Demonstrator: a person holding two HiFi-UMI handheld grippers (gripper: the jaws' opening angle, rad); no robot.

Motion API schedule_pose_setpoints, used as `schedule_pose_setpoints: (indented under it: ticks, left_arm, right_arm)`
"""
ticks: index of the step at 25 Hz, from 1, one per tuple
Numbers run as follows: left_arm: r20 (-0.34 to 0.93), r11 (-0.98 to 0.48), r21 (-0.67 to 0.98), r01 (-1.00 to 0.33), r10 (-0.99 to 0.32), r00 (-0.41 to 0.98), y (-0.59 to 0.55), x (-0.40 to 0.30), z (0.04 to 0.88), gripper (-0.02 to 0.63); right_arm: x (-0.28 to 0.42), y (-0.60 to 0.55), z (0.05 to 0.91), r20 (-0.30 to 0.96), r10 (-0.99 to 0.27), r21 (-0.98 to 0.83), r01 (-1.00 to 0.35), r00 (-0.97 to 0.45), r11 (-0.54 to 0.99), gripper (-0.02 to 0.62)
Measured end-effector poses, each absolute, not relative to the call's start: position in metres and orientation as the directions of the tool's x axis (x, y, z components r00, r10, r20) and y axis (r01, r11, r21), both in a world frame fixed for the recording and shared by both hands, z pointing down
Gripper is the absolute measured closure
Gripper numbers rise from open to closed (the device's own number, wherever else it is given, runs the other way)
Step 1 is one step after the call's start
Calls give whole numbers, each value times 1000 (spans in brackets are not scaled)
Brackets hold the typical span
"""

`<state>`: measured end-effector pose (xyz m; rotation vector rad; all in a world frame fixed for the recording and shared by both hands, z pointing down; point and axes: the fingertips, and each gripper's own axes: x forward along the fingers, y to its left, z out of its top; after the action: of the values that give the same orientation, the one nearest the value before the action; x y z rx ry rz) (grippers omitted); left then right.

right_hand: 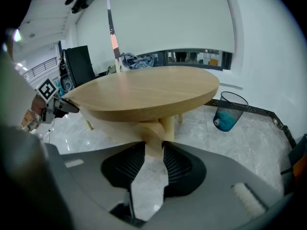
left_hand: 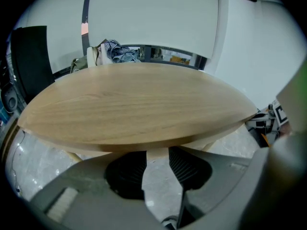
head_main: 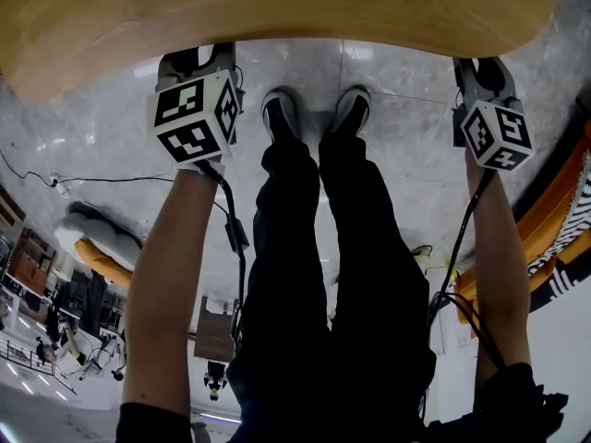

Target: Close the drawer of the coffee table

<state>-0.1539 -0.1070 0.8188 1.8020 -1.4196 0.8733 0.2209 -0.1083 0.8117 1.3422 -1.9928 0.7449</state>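
Coffee table (head_main: 277, 7) is standing on the grey marble floor (head_main: 397, 72), directly in front of the person. Its round wooden tabletop (left_hand: 134, 104) is filling the top of the head view. The drawer is hidden from me under the tabletop.

The person is holding both grippers at the near edge of the tabletop, one on each side of the shoes (head_main: 280, 109), and the tips are pointing under that edge.

The left gripper (left_hand: 157, 153) is holding its tongs apart, and a pale wooden part (left_hand: 158, 149) under the tabletop is showing in the gap. The right gripper (right_hand: 153, 145) is also holding its tongs apart. A rounded wooden part (right_hand: 149, 132) beside a table leg (right_hand: 169, 122) is showing between the tips.

A blue bin (right_hand: 229, 110) is standing on the floor beyond the table.
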Motion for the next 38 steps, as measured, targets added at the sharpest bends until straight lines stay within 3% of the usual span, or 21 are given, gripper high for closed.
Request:
schedule_pose_setpoints:
  ticks: [12,19,25,32,38]
  left_arm:
    - [867,-199,73,-977,-472,161,-74,-169,812,456]
    - [867,-253,113,-961,-446,219,-42,-155,754,456]
    - [792,-294,154,-943,-535,296,-49,-120,644,456]
    - [577,-444,101,-890,-703,416,-79,-68,437,461]
    - [386,-501,123,-857,-771,506,-78,-36,281,600]
  right_arm:
    - [212,-96,800,787,-551,-110,-942,-278,319,442]
    - [206,-55,753,794,-524,-180,-942,-309,283,468]
    - [173,-65,634,691,-615,-164,-910,-381,380,499]
    - [121,-85,437,483,-718,-177,-859,-500,480,520]
    - [106,-89,282,309,-792,-127,-848,-526,514,553]
